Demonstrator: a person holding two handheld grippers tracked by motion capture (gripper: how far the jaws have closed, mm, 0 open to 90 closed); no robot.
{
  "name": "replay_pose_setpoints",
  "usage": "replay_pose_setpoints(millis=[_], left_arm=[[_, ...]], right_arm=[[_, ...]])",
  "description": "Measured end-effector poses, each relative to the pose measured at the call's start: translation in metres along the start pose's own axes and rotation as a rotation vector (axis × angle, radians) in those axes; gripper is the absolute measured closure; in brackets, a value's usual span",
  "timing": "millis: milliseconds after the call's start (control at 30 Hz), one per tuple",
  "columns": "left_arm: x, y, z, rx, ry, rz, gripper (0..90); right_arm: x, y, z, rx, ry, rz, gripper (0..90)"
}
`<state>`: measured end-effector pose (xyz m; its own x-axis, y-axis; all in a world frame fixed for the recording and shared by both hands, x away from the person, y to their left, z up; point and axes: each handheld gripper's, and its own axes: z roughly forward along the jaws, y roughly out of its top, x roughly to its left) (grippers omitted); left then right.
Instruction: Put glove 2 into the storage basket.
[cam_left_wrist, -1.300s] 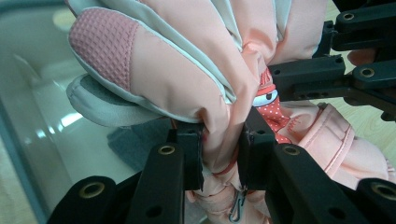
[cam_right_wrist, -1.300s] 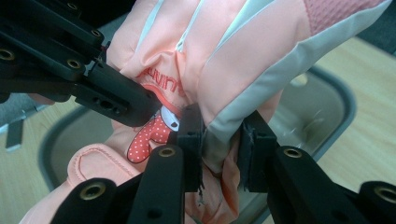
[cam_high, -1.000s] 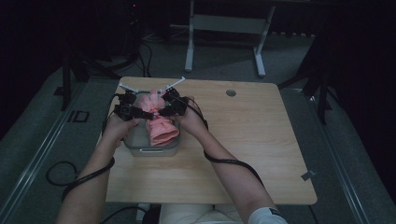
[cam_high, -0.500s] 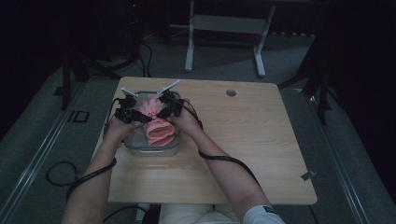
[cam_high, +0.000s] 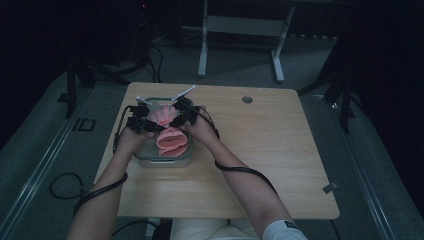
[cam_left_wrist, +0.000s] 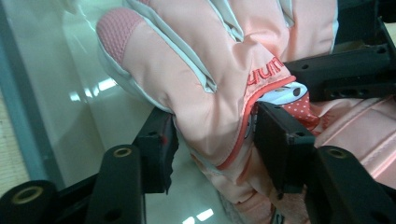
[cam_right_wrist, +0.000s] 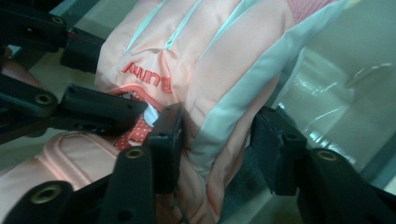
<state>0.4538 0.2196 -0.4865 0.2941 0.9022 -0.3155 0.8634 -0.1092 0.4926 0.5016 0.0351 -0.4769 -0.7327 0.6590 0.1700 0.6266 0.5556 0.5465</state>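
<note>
A padded pink glove (cam_high: 171, 140) with pale trim lies in a clear container (cam_high: 165, 161) at the table's left. Both grippers reach down into the container from either side. My left gripper (cam_left_wrist: 215, 140) straddles a fold of the glove (cam_left_wrist: 196, 60); its jaws have just been opening and the fabric sits loosely between the pads. My right gripper (cam_right_wrist: 217, 135) has also just been opening around the glove (cam_right_wrist: 210, 51), with a dark gap at its right pad. In the high view the left gripper (cam_high: 150, 125) and the right gripper (cam_high: 177, 119) nearly meet over the glove.
The container's glassy wall (cam_left_wrist: 60, 84) runs close beside the left jaws, and its far wall (cam_right_wrist: 336, 84) beside the right jaws. The right gripper's jaws (cam_left_wrist: 341, 70) cross just behind the left one. A round hole (cam_high: 247, 99) marks the wooden table (cam_high: 280, 165).
Both hands have sunk slightly toward the container, and the glove now rests lower inside it.
</note>
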Motion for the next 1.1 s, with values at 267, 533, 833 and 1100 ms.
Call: replay_pose_setpoints(millis=[267, 533, 833, 1100], left_arm=[[0.002, 0.002, -0.013, -0.07, -0.011, -0.01, 42.3], [0.006, 0.001, -0.03, -0.118, -0.007, -0.015, 39.0], [0.002, 0.004, -0.043, -0.156, -0.004, 0.01, 39.1], [-0.014, 0.005, -0.055, -0.182, -0.003, 0.072, 38.4]], right_arm=[[-0.008, 0.003, -0.019, -0.063, 0.006, 0.017, 50.0], [-0.007, 0.005, -0.036, -0.096, 0.007, 0.017, 49.4], [-0.002, 0.007, -0.048, -0.123, 0.007, -0.01, 48.5], [-0.007, 0.003, -0.06, -0.141, 0.006, -0.019, 46.8]])
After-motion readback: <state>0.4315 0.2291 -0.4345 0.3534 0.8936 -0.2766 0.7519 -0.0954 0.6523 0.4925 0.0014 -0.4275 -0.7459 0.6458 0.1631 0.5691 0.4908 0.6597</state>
